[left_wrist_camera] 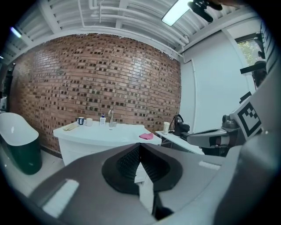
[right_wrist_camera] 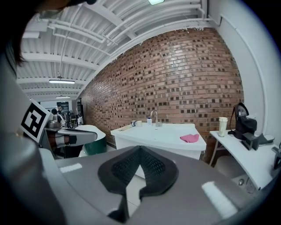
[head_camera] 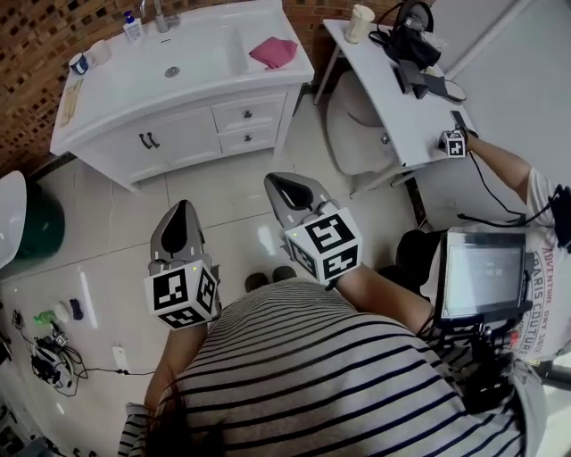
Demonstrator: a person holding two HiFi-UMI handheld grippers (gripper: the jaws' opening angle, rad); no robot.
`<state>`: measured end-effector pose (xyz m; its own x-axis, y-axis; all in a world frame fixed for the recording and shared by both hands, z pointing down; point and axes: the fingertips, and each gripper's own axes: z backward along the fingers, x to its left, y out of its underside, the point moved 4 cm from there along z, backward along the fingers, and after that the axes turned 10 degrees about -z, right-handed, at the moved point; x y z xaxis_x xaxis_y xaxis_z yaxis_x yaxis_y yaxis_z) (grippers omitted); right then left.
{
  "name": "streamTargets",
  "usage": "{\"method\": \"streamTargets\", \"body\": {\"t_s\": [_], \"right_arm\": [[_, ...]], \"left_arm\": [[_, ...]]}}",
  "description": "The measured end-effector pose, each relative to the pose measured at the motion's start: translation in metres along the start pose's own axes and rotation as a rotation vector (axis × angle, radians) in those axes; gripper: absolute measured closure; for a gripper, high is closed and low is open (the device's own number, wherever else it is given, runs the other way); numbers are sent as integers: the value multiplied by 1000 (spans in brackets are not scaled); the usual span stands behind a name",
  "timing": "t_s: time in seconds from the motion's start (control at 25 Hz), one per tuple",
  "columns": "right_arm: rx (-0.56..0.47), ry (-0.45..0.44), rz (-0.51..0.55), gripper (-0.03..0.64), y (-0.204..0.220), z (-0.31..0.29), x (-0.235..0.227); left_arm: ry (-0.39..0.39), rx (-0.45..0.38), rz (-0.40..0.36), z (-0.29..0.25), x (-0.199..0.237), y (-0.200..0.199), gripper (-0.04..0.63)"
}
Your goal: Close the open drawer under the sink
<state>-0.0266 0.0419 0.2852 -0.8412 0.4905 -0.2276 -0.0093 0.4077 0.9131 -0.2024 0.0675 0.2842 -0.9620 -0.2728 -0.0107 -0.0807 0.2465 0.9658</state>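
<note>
The white sink cabinet [head_camera: 178, 85] stands against the brick wall, about a metre ahead of me. Two small drawers [head_camera: 248, 114] sit one above the other on its right side, and the upper front looks slightly proud; I cannot tell how far it is open. Both grippers hang over the tiled floor, well short of the cabinet. My left gripper [head_camera: 181, 210] is shut and empty. My right gripper [head_camera: 284, 186] is shut and empty too. In the left gripper view the cabinet [left_wrist_camera: 94, 136] shows behind the shut jaws; in the right gripper view the cabinet [right_wrist_camera: 158, 134] does as well.
A pink cloth [head_camera: 274, 51], faucet [head_camera: 161, 16], soap bottle [head_camera: 132, 27] and cup [head_camera: 78, 63] are on the counter. A white side table [head_camera: 393, 98] with a coffee machine [head_camera: 410, 36] stands to the right. Another person [head_camera: 535, 205] is at the right. A dark green bin [head_camera: 40, 223] and cables [head_camera: 49, 353] are on the left.
</note>
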Motion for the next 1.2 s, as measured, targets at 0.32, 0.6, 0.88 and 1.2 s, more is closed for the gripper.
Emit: {"method": "streamTargets", "body": {"t_s": [0.32,0.6,0.88,1.2], "right_arm": [[-55,-6,10,618,-11,14,-7],[-61,-18,15,618,-9,22,-9],[-60,-26,15,618,-9,24,-10],[-61,-18,13,618,-9,27,-17]], "left_arm": [[8,4,-9,0,-21,-3,581],[5,-7,-7,5,-29,-4,581],[3,-1,-11,5,-32,-7,581],[9,3,-14,1,-37,-7,581]]}}
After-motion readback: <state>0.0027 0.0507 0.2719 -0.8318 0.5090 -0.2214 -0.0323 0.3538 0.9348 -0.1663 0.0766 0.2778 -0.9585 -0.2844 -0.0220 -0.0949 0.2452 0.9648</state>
